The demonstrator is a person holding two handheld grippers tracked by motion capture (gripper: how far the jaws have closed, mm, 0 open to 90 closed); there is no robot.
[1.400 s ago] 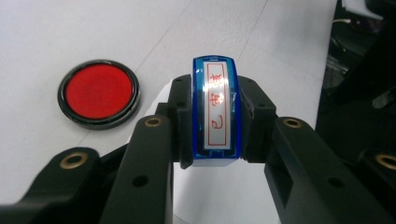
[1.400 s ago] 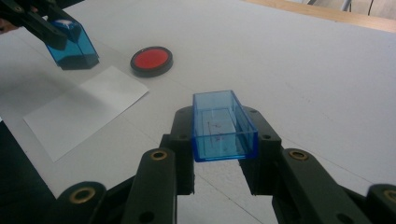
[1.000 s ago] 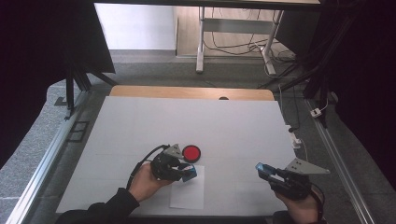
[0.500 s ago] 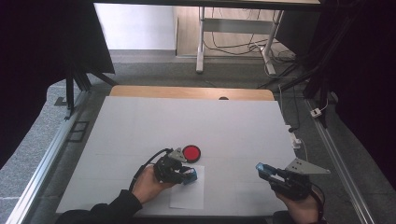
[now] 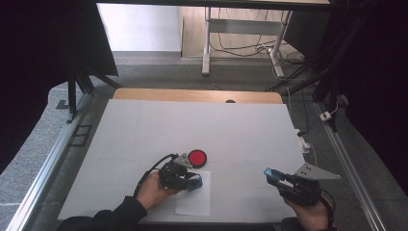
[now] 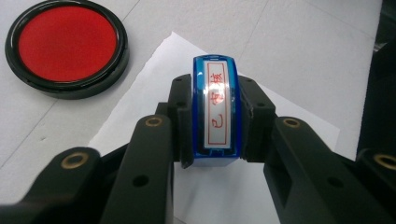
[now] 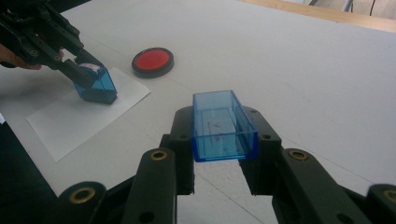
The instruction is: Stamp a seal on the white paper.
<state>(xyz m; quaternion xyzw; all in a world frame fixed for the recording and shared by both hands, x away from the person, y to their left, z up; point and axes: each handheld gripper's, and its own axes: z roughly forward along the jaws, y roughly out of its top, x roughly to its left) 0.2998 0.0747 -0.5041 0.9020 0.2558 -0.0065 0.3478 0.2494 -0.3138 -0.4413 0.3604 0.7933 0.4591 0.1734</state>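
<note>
**Stamp on paper, cap held aside**

The left gripper (image 5: 192,182) clamps the blue stamp (image 6: 215,109) between its jaws; the stamp's labelled top faces the left gripper view, red characters on a white strip; in the right gripper view its base sits on the paper (image 5: 194,199), tilted slightly. The ink pad (image 5: 197,157), round, red and black-rimmed, lies just beside the paper at about twelve o'clock from the stamp, apart from it. The right gripper (image 5: 272,175) is at three o'clock from the stamp, well apart; its jaws grip the clear blue cap (image 7: 222,126), open side up, above the white table (image 5: 240,125).
</note>
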